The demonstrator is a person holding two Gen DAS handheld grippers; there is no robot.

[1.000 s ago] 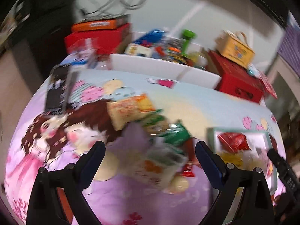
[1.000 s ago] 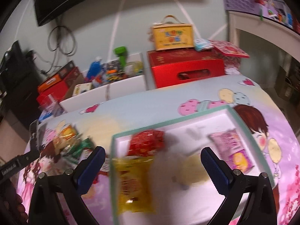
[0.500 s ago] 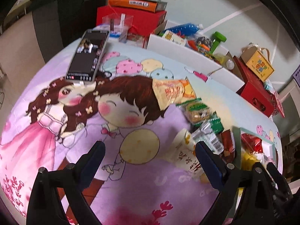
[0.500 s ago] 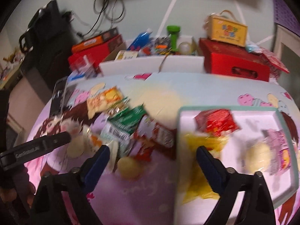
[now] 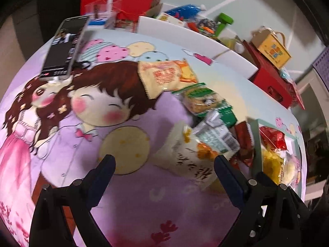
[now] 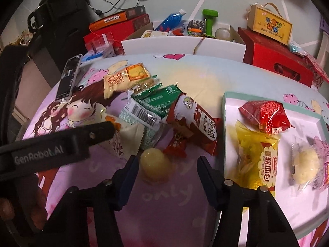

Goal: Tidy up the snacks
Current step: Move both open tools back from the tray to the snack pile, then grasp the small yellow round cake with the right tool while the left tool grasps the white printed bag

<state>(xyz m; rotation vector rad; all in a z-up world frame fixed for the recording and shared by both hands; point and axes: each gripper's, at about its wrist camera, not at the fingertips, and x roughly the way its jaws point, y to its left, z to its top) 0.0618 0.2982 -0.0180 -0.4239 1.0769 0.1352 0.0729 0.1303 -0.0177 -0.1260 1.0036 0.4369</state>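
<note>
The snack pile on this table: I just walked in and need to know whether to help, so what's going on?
A person holding a gripper in each hand is sorting snacks into the tray, which holds a red packet, a yellow bread pack and others. The right gripper is open around a yellow jelly cup; the left gripper is open near a cream packet. Most snacks remain piled.

Counting by kind: the tray (image 6: 226, 123) holds four snacks — one red packet (image 6: 265, 115), one yellow bread packet (image 6: 259, 156), one clear-wrapped pale round cake (image 6: 304, 162) and one pink packet (image 6: 324, 150) cut by the frame edge. Loose on the cloth lies one jelly cup (image 6: 154, 164) beside a pile of about eight wrapped snacks; overlap makes that count unsure. One phone (image 6: 68, 78), two red boxes — and one green dumbbell (image 6: 209, 20).
</note>
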